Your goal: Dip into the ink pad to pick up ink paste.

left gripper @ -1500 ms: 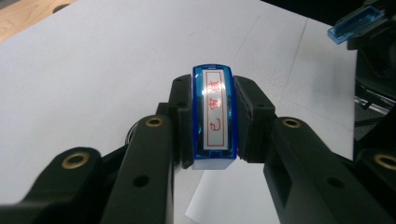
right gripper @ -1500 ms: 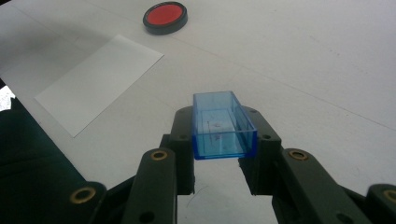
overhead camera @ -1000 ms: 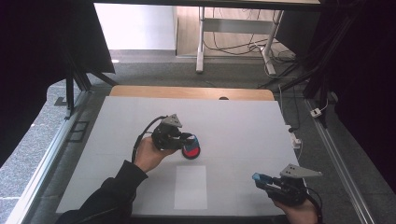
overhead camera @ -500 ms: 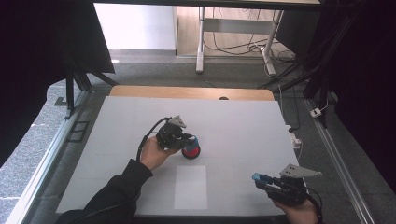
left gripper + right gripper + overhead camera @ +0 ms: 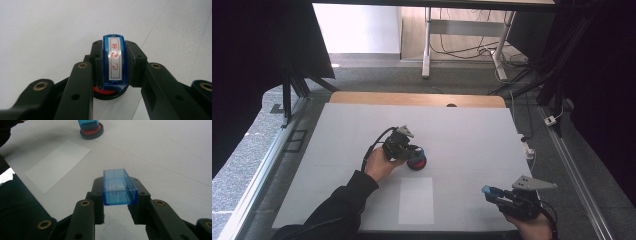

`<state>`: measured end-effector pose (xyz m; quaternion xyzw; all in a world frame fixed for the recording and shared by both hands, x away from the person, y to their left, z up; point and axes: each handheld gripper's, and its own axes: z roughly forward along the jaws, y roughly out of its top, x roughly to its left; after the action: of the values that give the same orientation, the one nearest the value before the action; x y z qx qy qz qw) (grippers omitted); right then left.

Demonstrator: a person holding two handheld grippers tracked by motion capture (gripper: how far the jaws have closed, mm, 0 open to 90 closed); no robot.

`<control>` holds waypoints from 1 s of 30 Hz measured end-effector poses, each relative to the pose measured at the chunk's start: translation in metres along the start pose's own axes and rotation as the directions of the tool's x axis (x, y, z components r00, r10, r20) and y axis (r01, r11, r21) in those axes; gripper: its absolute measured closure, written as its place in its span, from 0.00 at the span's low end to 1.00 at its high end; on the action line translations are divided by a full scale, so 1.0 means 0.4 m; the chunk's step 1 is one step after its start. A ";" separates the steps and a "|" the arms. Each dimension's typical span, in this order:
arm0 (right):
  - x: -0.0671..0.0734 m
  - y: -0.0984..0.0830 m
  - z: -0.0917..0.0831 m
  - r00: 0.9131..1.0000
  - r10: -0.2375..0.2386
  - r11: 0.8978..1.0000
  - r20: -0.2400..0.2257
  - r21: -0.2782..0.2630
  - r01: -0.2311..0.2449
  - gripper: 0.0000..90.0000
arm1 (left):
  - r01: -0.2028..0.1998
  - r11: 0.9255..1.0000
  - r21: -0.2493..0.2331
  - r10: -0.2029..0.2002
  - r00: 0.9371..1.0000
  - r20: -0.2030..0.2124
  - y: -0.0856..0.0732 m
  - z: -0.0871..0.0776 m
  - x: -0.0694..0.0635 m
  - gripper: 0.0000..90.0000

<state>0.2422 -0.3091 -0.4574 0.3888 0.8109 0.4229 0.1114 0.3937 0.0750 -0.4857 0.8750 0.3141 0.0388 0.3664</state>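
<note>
My left gripper [image 5: 113,53] is shut on a blue stamp [image 5: 113,61] whose top carries a white label with red characters. The stamp's base sits down in a round red ink pad [image 5: 106,91] with a dark rim. In the high view this gripper [image 5: 411,152] stands over the pad [image 5: 417,162] at the table's middle. My right gripper [image 5: 117,187] is shut on a clear blue plastic cap [image 5: 119,187], held just above the table near the front right [image 5: 490,190]. The right gripper view also has the ink pad [image 5: 91,132] far off, with the stamp [image 5: 88,123] on it.
A white sheet of paper [image 5: 417,200] lies flat near the front edge, between the two hands. The white table [image 5: 472,130] has a wooden strip along its far edge. A dark sleeve [image 5: 17,205] is at the left of the right gripper view.
My left gripper has sunk a little with the stamp, down onto the ink pad. The right gripper with the cap has kept still.
</note>
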 end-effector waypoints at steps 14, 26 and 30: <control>0.001 0.000 0.001 1.000 0.001 1.000 -0.002 0.003 0.000 0.76 | -0.035 0.999 0.031 0.036 0.998 -0.045 0.005 0.004 -0.022 0.79; 0.001 0.000 0.001 1.000 0.000 1.000 -0.002 0.004 0.000 0.76 | -0.094 0.994 0.059 0.100 0.989 -0.110 0.009 0.009 -0.054 0.79; 0.000 0.000 0.000 1.000 -0.001 1.000 -0.002 0.003 0.001 0.76 | -0.048 0.998 0.045 0.051 0.996 -0.069 0.006 0.006 -0.032 0.79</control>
<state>0.2422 -0.3090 -0.4575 0.3879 0.8118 0.4223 0.1104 0.3854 0.0646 -0.4837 0.8882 0.3058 0.0718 0.3352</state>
